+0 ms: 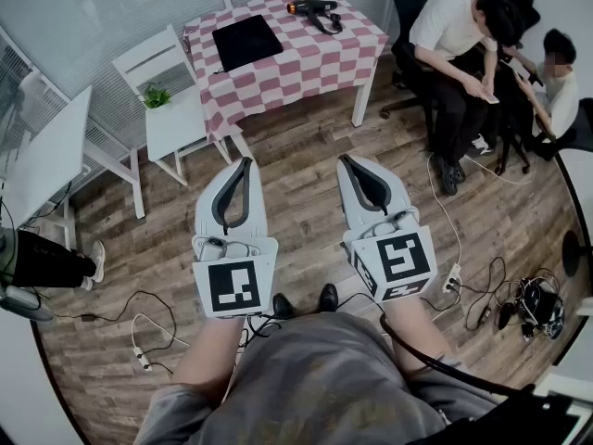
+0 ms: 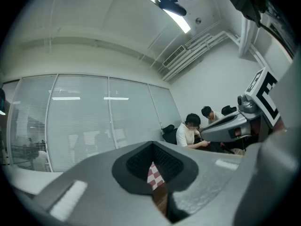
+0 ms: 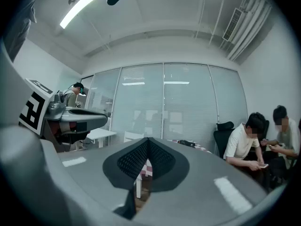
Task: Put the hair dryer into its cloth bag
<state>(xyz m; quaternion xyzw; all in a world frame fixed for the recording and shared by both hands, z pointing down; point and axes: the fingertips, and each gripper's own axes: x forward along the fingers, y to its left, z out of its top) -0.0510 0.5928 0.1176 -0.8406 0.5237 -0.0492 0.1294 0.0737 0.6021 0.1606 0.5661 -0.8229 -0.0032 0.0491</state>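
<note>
The hair dryer, black with an orange end, lies on the far side of the red-and-white checked table. Left of it the black cloth bag lies flat. My left gripper and right gripper are held side by side over the wooden floor, well short of the table, both shut with nothing in them. In the left gripper view the left gripper points at the checked cloth. Seen from the right gripper, the hair dryer is a small dark shape on the table.
A white chair with a small green plant stands left of the table, and a white desk is further left. Two people sit at the right. Cables and power strips lie on the floor.
</note>
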